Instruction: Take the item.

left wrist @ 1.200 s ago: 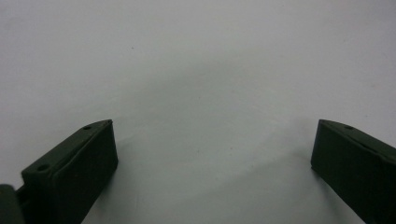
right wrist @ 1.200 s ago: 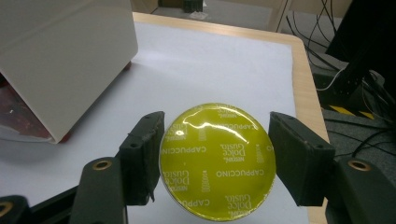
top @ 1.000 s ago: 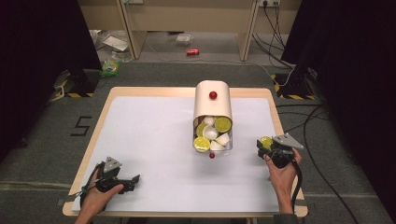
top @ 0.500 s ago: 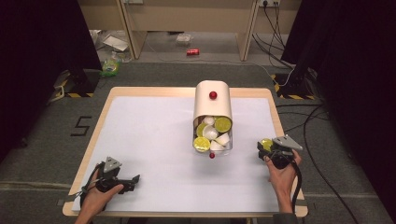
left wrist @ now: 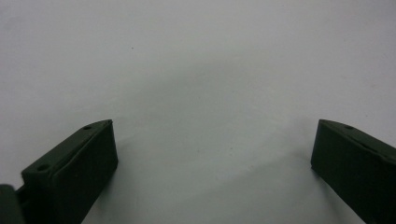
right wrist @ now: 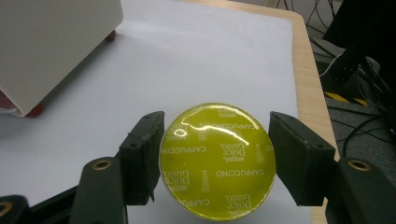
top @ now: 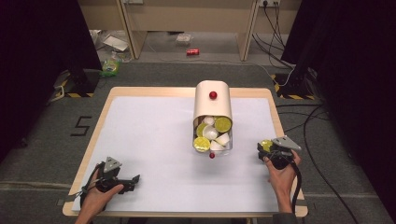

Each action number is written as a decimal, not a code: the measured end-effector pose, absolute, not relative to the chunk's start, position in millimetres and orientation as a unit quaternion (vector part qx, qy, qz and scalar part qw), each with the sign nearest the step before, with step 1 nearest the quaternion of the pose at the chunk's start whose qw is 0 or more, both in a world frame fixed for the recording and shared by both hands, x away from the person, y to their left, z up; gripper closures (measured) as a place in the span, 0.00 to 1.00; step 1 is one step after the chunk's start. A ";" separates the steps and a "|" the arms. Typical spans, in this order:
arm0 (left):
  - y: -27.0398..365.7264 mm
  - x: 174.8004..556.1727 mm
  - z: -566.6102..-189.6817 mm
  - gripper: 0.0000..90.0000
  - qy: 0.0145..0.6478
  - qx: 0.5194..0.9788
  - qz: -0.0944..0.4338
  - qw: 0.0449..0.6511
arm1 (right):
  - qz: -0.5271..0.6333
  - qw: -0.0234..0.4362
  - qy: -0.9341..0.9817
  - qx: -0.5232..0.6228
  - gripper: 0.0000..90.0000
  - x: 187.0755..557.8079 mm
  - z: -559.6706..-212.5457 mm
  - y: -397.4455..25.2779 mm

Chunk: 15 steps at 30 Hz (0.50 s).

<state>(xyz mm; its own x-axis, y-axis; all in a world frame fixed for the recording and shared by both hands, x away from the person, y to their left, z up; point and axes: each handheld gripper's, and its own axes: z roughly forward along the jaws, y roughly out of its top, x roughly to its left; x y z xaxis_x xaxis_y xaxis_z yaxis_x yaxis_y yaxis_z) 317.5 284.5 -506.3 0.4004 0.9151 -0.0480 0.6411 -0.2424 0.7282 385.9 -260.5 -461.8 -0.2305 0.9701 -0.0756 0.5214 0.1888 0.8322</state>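
Note:
A yellow-lidded coffee capsule (right wrist: 217,161) printed "Cappuccino" sits between the jaws of my right gripper (right wrist: 217,140), which is shut on its rim from both sides. From above, that capsule (top: 266,145) and right gripper (top: 264,149) are near the table's right edge. A cream box (top: 213,100) with a red knob stands mid-table, and its clear drawer (top: 227,148) is pulled out, holding several yellow and white capsules. My left gripper (top: 135,179) rests at the front left, open, with bare white surface between its jaws (left wrist: 215,135).
The white mat (top: 154,135) covers a wooden table (top: 289,140), whose right edge runs close to the right gripper. The box's side (right wrist: 51,42) lies to the left in the right gripper view. Cables (top: 303,126) trail on the floor at the right.
The right gripper, with the capsule in it, has drifted slightly toward the table's front edge. The left gripper has not moved.

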 end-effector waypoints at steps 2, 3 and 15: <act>284.5 317.5 -506.3 0.00 0.510 0.763 0.199 0.344 | 0.350 0.319 0.701 0.533 0.43 386.0 -462.9 -260.8; 284.5 317.5 -506.3 0.00 0.510 0.763 0.199 0.345 | 0.349 0.319 0.701 0.534 0.43 386.1 -463.6 -261.0; 284.5 317.5 -506.3 0.00 0.510 0.763 0.199 0.344 | 0.341 0.315 0.704 0.538 0.43 388.1 -469.0 -262.6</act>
<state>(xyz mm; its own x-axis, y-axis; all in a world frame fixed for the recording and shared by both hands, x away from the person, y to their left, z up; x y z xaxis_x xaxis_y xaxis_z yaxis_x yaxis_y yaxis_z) 317.5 284.5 -506.3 0.4006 0.9150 -0.0483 0.6412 -0.2423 0.7281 388.1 -262.6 -469.0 -0.2226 0.9719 -0.0766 0.5418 0.1886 0.8191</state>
